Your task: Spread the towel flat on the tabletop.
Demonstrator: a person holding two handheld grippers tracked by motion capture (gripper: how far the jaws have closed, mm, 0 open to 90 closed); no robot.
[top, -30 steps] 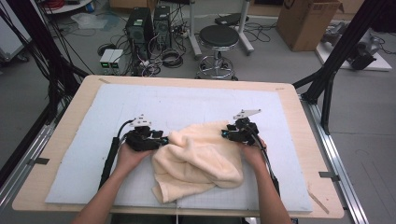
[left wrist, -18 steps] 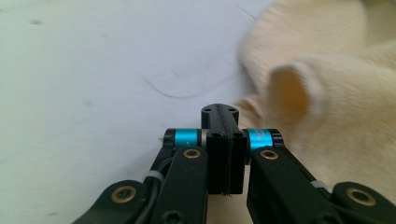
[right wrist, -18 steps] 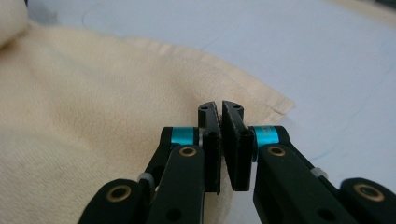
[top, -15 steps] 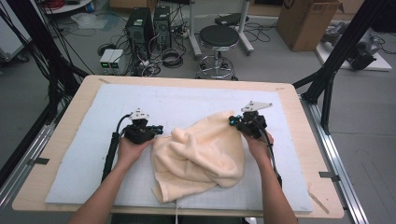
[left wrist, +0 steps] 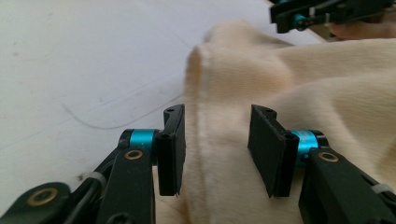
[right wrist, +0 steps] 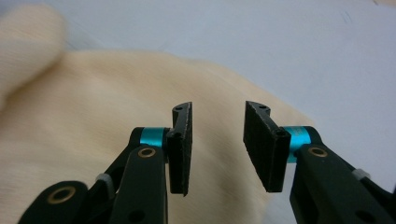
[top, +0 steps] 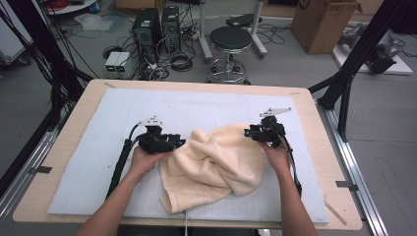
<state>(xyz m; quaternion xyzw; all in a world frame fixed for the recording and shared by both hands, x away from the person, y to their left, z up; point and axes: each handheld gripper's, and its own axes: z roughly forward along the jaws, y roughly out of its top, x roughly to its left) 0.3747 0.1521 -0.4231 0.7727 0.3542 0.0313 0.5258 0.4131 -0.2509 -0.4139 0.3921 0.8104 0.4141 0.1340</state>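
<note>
Lying crumpled at lower centre of the high view, the cream towel [top: 216, 167] rests on the pale mat [top: 98, 123] that covers the wooden surface [top: 314, 103]. Its folds bunch up toward the middle, and one corner trails down toward the bottom edge of the frame.

At centre left, the left hand-held gripper [top: 177, 143] sits just at the towel's left edge, held in the person's left hand [top: 142, 160]. In the left gripper view its jaws stand apart, having just been opening; a raised fold of the towel [left wrist: 219, 140] lies in the gap between them, but the pads [left wrist: 175, 149] do not press on it, so it is released.

At centre right, the right hand-held gripper [top: 251, 132] sits at the towel's upper right edge, held in the right hand [top: 278, 155]. In the right gripper view its jaws are likewise parted, having just been opening, with the towel [right wrist: 93, 140] behind and below them and nothing pinched between the pads [right wrist: 182, 144]; it too is released.

In the left gripper view the right hand-held gripper [left wrist: 322, 14] shows at the upper right of the frame, beyond the towel.

Beyond the surface, near the top of the high view, a stool [top: 231, 42] stands on the floor.
</note>
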